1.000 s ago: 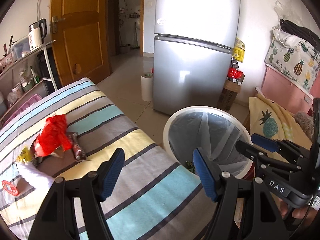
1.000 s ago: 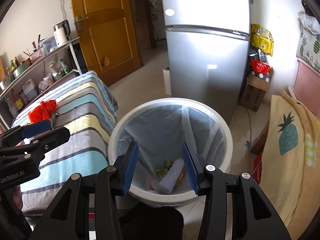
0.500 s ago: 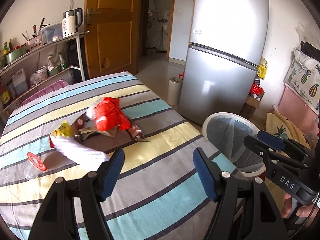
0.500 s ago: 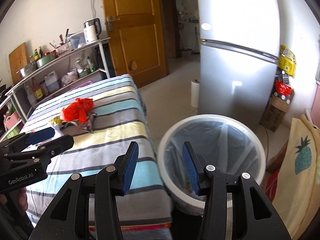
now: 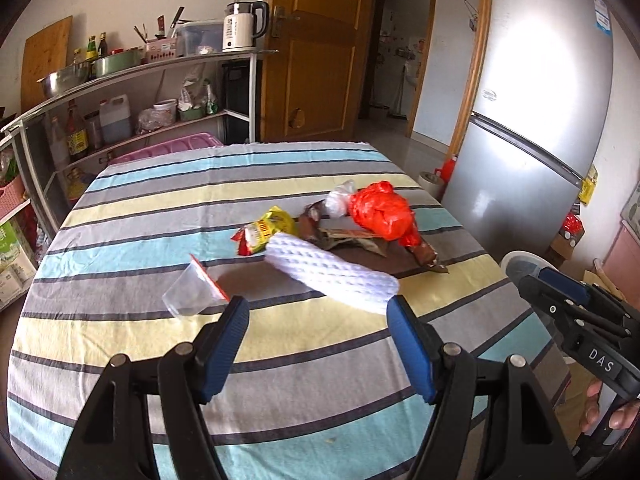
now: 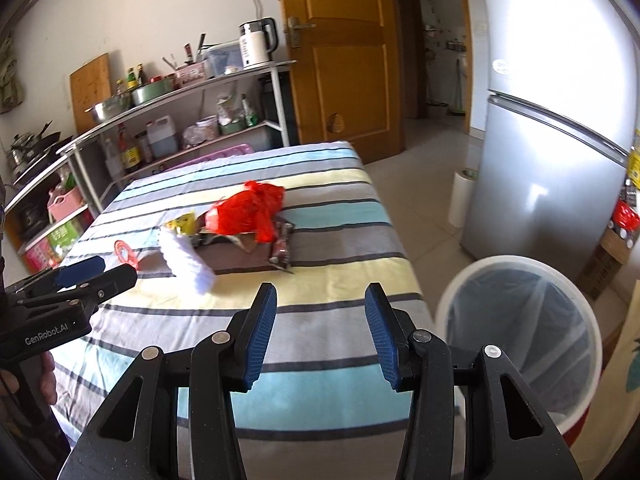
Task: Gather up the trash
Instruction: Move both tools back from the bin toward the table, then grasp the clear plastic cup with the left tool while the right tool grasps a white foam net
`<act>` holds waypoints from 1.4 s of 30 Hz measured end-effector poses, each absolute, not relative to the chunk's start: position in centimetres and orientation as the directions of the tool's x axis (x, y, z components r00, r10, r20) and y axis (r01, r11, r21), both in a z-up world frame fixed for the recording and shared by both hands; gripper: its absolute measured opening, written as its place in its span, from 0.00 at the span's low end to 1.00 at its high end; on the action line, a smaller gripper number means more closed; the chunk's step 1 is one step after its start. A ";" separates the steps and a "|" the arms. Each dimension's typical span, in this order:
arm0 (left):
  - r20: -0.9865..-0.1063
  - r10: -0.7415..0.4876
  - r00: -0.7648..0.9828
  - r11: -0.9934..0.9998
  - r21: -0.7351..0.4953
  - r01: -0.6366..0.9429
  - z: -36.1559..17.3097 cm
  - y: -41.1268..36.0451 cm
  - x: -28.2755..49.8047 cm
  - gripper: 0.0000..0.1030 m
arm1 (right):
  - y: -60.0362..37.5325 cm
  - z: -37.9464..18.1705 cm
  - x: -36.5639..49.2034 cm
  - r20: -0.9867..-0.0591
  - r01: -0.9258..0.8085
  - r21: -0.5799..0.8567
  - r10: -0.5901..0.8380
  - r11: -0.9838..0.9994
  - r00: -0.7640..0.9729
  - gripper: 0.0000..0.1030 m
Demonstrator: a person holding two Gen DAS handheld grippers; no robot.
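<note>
Left wrist view: the left gripper (image 5: 318, 322) hangs over the striped tablecloth (image 5: 160, 216) with its blue-padded jaws spread wide and nothing between them. Just ahead of its fingertips lies a white foam net sleeve (image 5: 330, 278), its near end almost at the right-hand pad. Ahead and to the left of the tool sits a clear plastic cup with a red rim (image 5: 194, 290), tipped on its side. Farther ahead, beyond the sleeve, the rest of the trash is heaped together — a yellow snack wrapper (image 5: 266, 232), a crumpled red plastic bag (image 5: 382, 210) and a brown wrapper (image 5: 424, 254) reaching out to the right of the bag.

From the right wrist view, the right gripper (image 6: 320, 330) is also parted and empty, held above the near edge of the table. The red bag (image 6: 248, 210) and the sleeve (image 6: 186, 264) lie ahead and to its left, well apart from its pads. The white trash bin (image 6: 516, 268) — lined with a clear bag — stands on the floor to the tool's right, beside the table and in front of the silver refrigerator (image 6: 560, 120).
</note>
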State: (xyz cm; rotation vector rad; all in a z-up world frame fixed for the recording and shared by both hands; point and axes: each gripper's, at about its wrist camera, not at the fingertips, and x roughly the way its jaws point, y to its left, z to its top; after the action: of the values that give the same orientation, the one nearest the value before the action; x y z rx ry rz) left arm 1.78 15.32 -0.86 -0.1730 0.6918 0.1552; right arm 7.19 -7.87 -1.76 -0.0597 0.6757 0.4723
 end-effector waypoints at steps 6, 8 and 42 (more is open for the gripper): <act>-0.655 0.145 0.741 0.958 -0.094 -0.270 -1.6 18.4 0.9 0.73 | -3.9 -2.3 7.8 -0.631 -0.529 0.098 0.464 0.843 0.622 0.46; -0.664 0.162 0.730 0.951 -0.093 -0.295 -2.0 19.8 0.8 0.73 | -2.3 -2.4 8.2 -0.638 -0.565 0.108 0.493 0.818 0.592 0.46; -0.753 0.053 0.656 0.949 -0.167 -0.268 -5.1 25.9 5.4 0.79 | 8.0 -6.6 13.5 -0.766 -0.727 0.121 0.530 0.676 0.364 0.57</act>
State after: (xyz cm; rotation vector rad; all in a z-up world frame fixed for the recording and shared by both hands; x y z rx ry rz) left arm 5.42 25.94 -5.12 -0.2748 0.8385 0.1842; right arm 13.51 7.99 -6.58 -0.2553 0.8788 0.8196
